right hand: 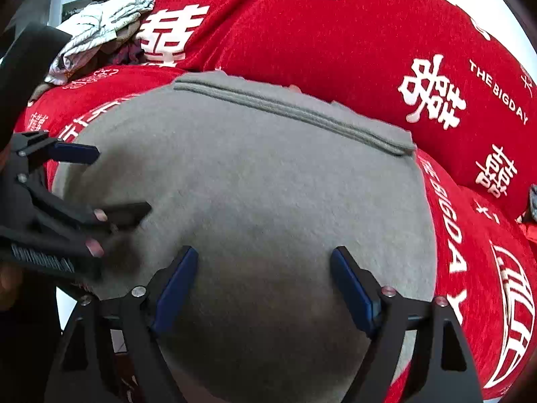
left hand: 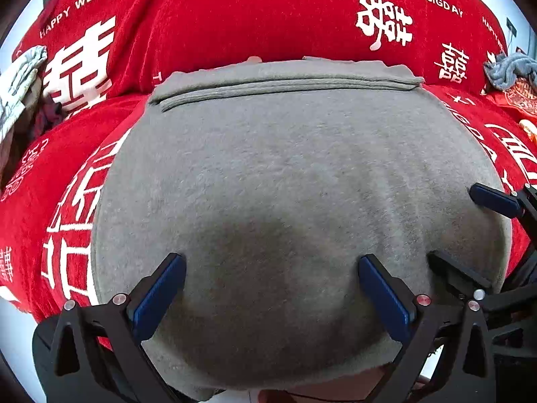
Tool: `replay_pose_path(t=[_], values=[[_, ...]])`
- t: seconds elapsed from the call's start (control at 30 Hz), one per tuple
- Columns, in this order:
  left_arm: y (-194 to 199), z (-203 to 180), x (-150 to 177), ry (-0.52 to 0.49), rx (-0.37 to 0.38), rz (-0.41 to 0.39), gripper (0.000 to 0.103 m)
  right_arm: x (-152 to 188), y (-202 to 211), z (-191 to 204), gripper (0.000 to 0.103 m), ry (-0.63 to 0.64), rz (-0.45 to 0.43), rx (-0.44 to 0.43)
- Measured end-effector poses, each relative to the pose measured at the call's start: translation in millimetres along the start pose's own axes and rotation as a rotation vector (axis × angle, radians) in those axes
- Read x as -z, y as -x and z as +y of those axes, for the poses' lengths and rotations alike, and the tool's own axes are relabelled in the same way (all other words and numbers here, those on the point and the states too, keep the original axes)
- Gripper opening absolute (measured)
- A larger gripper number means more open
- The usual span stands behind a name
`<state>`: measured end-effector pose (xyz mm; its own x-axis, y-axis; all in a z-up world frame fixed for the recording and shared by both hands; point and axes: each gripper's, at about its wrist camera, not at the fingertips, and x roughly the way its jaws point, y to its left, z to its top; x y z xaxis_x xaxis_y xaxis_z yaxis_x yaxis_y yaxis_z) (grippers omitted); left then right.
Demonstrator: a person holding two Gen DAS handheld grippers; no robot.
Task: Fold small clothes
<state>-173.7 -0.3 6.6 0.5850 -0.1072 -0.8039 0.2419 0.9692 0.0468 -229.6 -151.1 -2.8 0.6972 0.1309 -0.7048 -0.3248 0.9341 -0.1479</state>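
A grey garment (left hand: 285,174) is laid flat on the red cover (left hand: 235,16), its far edge already doubled over, so a fold seems just set down. A fresh hold on an edge is judged necessary next. The left gripper (left hand: 272,288) and right gripper (right hand: 263,282) are held wide apart above the cloth, nothing being clasped.

Grey garment (left hand: 285,174) — flat, apparently folded

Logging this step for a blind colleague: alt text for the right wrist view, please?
Open right gripper hovers over a folded grey garment lying flat on a red sofa cover with white lettering. The left gripper enters from the left, also open.
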Motion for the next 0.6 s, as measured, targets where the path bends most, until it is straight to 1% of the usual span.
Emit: replay_pose_path(t=[0.23,0.3,0.33,0.4,0.47,0.5,0.53,0.57,0.6], values=[[2,4,4,0.008,-0.002,0.012,0.103,16,11,-7,0.085,0.012,0.027,0.016],[7,15,5,0.036,-0.031,0.017,0.103,18,14,-10,0.085,0.011,0.044,0.028],[10,24,7,0.06,-0.051,0.016,0.103,19,17,-13,0.085,0.004,0.051,0.042],[14,42,10,0.122,-0.065,0.023,0.103,23,26,-24,0.085,-0.038,0.049,0.073],[12,70,17,0.221,-0.089,0.069,0.103,30,32,-41,0.085,-0.109,0.061,0.1],[8,80,21,0.259,-0.093,0.098,0.103,34,32,-50,0.085,-0.149,0.074,0.096],[4,93,28,0.316,-0.04,0.127,0.103,41,31,-63,0.085,-0.212,0.101,0.078],[3,99,31,0.352,-0.004,0.14,0.103,45,30,-69,0.085,-0.262,0.123,0.065],[1,102,34,0.371,0.014,0.151,0.103,49,31,-76,0.085,-0.299,0.13,0.052]])
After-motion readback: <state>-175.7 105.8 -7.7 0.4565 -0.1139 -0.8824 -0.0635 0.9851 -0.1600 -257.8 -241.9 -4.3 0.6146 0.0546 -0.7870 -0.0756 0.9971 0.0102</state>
